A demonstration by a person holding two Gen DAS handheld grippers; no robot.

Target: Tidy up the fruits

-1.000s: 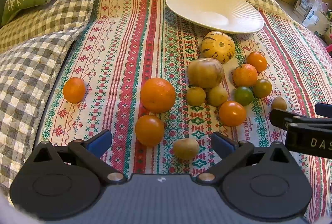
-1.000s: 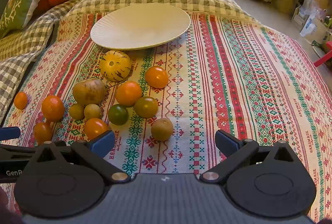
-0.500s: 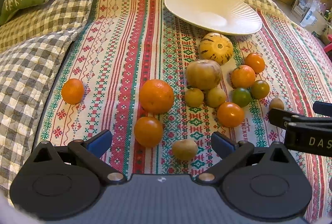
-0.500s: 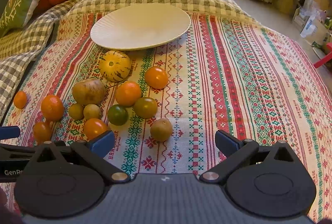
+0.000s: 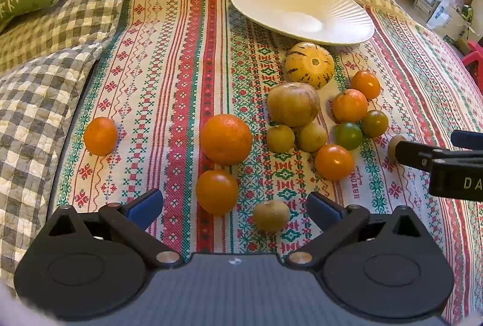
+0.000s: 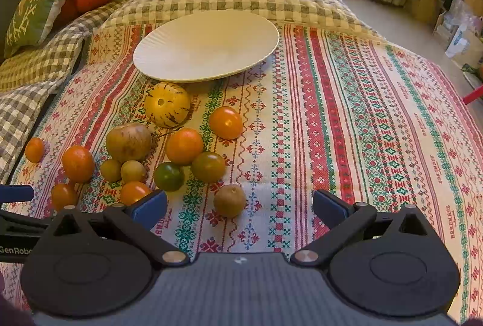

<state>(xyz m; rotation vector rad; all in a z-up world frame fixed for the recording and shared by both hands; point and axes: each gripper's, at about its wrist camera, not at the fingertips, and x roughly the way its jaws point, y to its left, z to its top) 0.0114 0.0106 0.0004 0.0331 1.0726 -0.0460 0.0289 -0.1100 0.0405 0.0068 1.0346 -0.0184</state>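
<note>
Cloth bare right of fruits

The cloth is woven, with a cross-stitch look, over a quilted checked blanket. The plate is seen as matt white, finely ribbed. The tomatoes are smooth and glossy; the orange is dimpled. Matt black plastic forms both grippers, with 2 metal rivets on each.

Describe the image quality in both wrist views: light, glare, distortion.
Left wrist view: warm light, a soft bright patch on the white plate, fisheye bending the striped cloth at the edges. Right wrist view: same warm cast, small highlights on the orange tomato, shelves at far right warped and blurry.
</note>
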